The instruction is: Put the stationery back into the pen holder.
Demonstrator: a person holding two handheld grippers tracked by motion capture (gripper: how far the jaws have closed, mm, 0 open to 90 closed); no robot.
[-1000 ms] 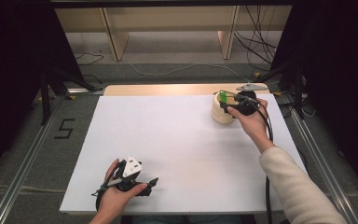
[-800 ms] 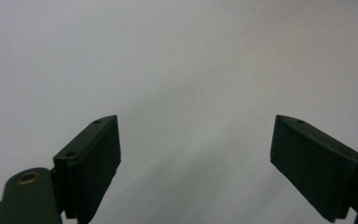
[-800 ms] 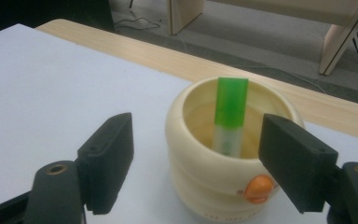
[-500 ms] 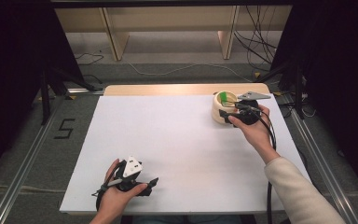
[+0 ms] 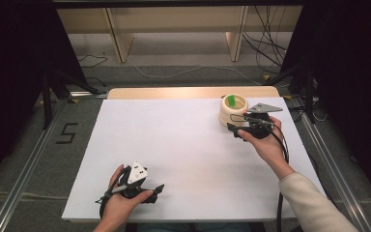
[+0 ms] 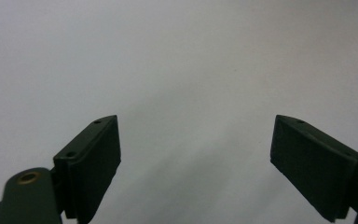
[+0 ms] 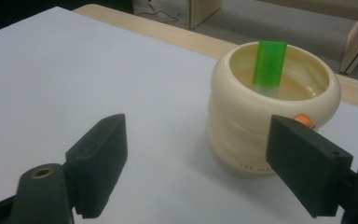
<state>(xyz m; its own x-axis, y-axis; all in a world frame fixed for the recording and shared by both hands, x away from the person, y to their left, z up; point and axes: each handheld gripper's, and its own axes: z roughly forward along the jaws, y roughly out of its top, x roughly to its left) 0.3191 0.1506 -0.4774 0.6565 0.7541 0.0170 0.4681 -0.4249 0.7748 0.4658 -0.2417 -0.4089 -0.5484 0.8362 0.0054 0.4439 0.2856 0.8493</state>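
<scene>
The green translucent plastic stick (image 7: 269,67) now stands tilted inside the cream ribbed ceramic cup (image 7: 265,135), leaning against the cup's far inner wall, at the far right of the white table sheet (image 5: 183,140). A second ago your right gripper (image 5: 244,124) sat over the cup's mouth with the green piece at its tips; now it has drawn back toward you and sits just beside the cup on the near side. Its jaws have just been opening and stand spread wide, with nothing between them: in the right gripper view only bare sheet and the cup's side show past the black pads (image 7: 98,163). That reads as a finished drop, so the stick's placement looks done and you are free to pull the hand clear. Mind the right-hand pad, which sits close to the cup's wall and the small orange dot (image 7: 303,120) there; a sideways sweep could nudge the cup.

Your left gripper (image 5: 157,188) rests at the near left edge of the sheet, unmoved, its jaws also spread apart over bare white surface.
</scene>
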